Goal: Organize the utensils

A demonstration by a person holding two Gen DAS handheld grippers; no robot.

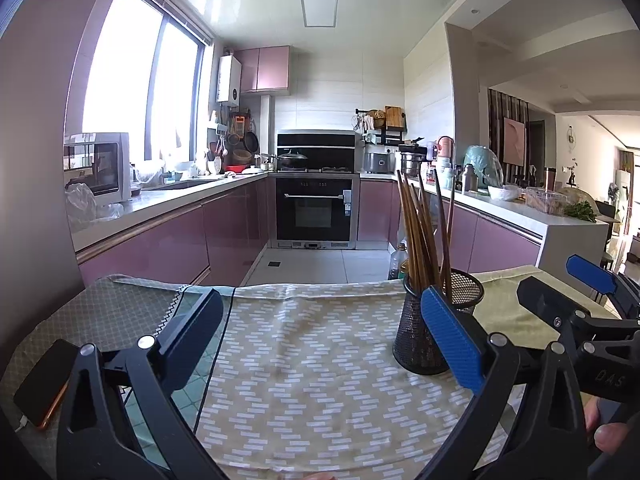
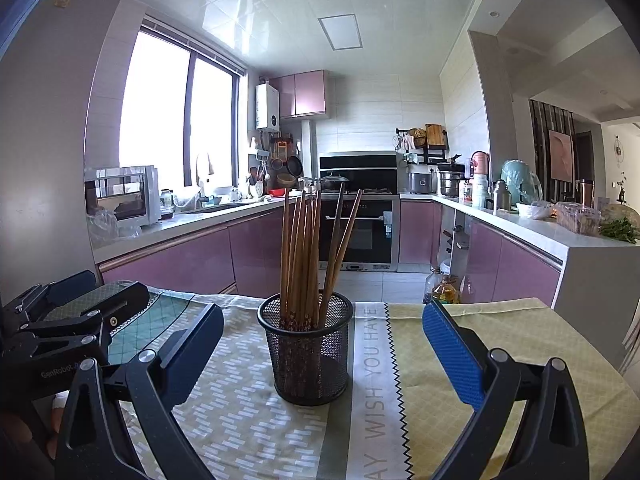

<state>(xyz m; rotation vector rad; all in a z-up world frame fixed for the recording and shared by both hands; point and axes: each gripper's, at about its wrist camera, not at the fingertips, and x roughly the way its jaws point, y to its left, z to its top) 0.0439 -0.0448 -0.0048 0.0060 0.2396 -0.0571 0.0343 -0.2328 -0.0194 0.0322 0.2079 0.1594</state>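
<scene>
Pink-fronted kitchen cabinets and a bright window frame a table draped in a patterned tablecloth (image 2: 248, 408), where a black mesh holder (image 2: 308, 354) stands upright near the middle of the cloth. Wooden chopsticks (image 2: 304, 256) stand bunched inside it, tips down, most leaning left while a few splay off to the right. From the right wrist camera the holder sits centred in front of the right gripper (image 2: 324, 344), whose blue-padded fingers are spread wide on either side and touch nothing. The left gripper (image 1: 322, 336) is likewise spread apart and empty, hovering over bare cloth; in its view the holder (image 1: 436, 320) stands just behind its right-hand finger, not between the two. Each tool shows at the edge of the other's camera, the pair held side by side. A phone (image 1: 42, 384) in an orange case lies on the cloth at the left edge. Beyond the table, an oven (image 2: 356, 228) is built into the far cabinets.
</scene>
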